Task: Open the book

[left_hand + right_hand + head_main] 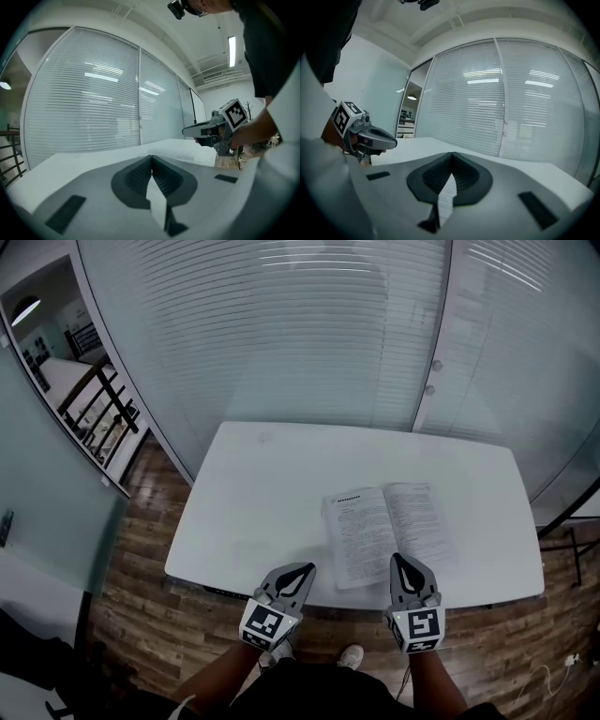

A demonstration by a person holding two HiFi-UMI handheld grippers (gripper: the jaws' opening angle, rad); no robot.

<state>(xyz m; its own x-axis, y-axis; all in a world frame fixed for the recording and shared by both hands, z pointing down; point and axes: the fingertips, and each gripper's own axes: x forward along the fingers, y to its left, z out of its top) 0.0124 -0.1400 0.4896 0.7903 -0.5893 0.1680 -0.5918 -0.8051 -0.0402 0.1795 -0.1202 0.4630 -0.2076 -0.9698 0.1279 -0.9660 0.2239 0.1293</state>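
The book [389,531] lies open and flat on the white table [262,484], right of the middle, with printed pages facing up. My right gripper [398,561] is shut, and its tip is over the book's near edge by the spine. In the right gripper view the jaws [451,153] meet, and a strip of printed page shows through the slot below them. My left gripper [298,570] is also shut, at the table's near edge left of the book and apart from it. In the left gripper view the jaws [151,157] are pressed together, with the book [180,147] lying ahead to the right.
A frosted glass wall with blinds [309,334] stands behind the table. Wooden floor [150,615] surrounds it, and a railing [98,409] is at far left. The person's shoes [351,655] show below the table's near edge.
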